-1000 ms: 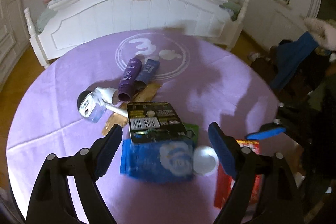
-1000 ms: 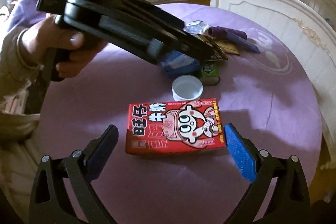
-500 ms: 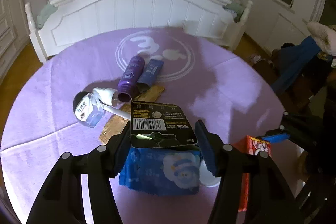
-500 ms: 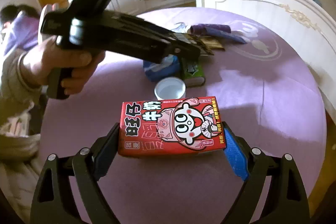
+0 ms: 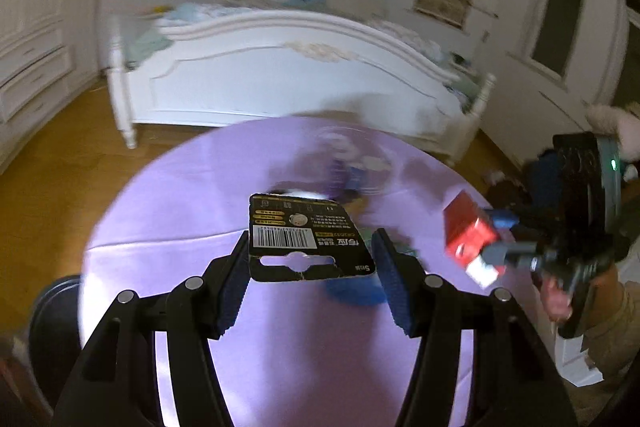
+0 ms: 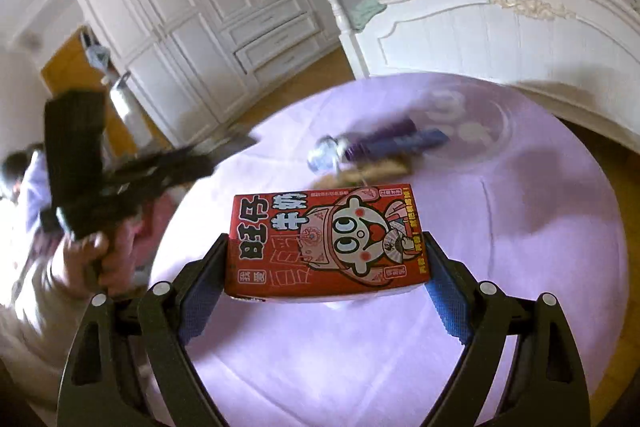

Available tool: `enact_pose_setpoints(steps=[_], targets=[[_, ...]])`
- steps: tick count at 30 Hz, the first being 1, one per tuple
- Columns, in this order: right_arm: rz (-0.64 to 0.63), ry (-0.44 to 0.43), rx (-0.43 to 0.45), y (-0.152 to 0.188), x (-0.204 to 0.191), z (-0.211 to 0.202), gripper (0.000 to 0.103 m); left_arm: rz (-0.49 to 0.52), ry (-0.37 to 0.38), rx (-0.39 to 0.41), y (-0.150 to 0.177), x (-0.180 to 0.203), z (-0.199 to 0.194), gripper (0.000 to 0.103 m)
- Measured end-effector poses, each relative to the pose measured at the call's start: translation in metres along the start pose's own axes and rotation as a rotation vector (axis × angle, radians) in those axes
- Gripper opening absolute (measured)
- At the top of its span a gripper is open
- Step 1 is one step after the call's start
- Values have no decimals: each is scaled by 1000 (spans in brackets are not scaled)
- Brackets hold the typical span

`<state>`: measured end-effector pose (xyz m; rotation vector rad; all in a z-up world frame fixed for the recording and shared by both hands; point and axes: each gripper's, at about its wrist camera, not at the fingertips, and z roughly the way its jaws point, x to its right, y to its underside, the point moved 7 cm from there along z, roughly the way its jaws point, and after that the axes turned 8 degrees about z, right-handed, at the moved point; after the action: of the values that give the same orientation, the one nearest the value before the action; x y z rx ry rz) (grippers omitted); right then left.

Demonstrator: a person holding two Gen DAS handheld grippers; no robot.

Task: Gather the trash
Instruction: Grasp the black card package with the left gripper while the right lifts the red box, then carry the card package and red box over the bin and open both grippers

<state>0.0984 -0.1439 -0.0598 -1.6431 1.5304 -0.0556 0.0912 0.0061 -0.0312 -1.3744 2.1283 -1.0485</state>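
My left gripper (image 5: 310, 263) is shut on a black battery card with a barcode (image 5: 304, 239) and holds it above the round purple table (image 5: 168, 227). My right gripper (image 6: 326, 267) is shut on a red milk carton (image 6: 324, 239) and holds it above the table (image 6: 520, 227); the carton also shows in the left wrist view (image 5: 470, 241) at the right. A blue packet (image 5: 352, 289) lies under the card. A purple bottle (image 6: 384, 141), a blue tube (image 6: 428, 139) and a brown wrapper (image 6: 380, 169) lie blurred on the far part of the table.
A white bed (image 5: 288, 75) stands behind the table. White wardrobes (image 6: 208, 7) line the wall. A dark round bin (image 5: 52, 327) sits at the table's lower left. The left gripper and the hand holding it (image 6: 104, 183) show at the left of the right wrist view.
Both grippers closed on their items, the left on the battery card and the right on the red carton. Both have lifted them up off the table; the views are blurred by motion.
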Motion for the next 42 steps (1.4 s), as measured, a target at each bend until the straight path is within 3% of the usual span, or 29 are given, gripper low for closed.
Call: enact_pose_setpoints(steps=[6, 13, 19, 25, 32, 42], targets=[[-68, -77, -50, -24, -67, 43, 88, -141, -112, 19, 34, -74, -44, 59], [-145, -138, -137, -23, -140, 101, 88, -262, -214, 33, 77, -135, -89, 59], [-211, -170, -215, -13, -203, 152, 88, -335, -267, 20, 112, -170, -108, 59], [-287, -162, -289, 3, -253, 200, 88, -407, -289, -41, 157, -203, -111, 59], [-336, -127, -345, 21, -280, 247, 88, -468, -288, -80, 189, -222, -105, 59], [-352, -91, -371, 32, -283, 281, 89, -472, -283, -118, 198, -225, -92, 59]])
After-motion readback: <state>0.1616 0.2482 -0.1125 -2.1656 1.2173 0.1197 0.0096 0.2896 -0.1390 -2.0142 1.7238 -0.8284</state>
